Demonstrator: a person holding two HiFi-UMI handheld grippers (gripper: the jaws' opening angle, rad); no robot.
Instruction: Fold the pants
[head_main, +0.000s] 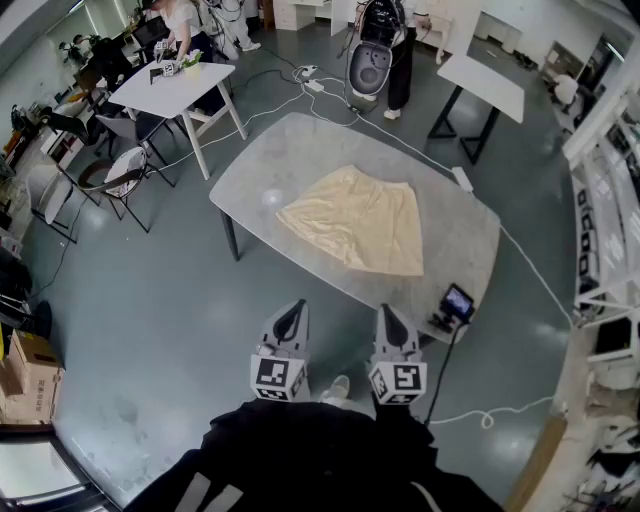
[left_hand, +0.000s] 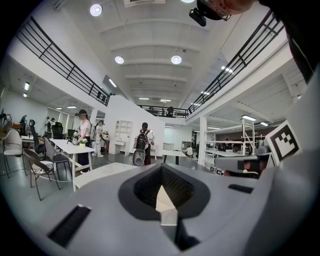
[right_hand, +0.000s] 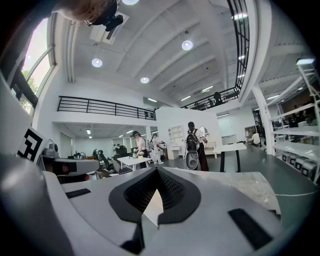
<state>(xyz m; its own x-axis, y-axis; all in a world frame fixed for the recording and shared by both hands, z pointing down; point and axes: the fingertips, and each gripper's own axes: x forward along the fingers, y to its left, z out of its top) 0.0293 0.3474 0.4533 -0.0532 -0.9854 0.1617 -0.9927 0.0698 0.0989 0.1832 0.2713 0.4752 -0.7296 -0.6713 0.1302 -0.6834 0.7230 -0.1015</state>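
Across centre of grey table (head_main: 320, 145): pale yellow pants (head_main: 355, 220), spread flat, reaching towards near right edge. Short of near edge, off table, side by side: left gripper (head_main: 293, 306) and right gripper (head_main: 385, 311), well apart from pants. Fingers of both closed together, gripping nothing.

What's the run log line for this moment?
pants flat on table | left gripper shut, empty | right gripper shut, empty | folding not started

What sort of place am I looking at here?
Likely an open lab or workshop hall: a grey table with pants spread flat, cables trailing over the floor, storage racks along one side.
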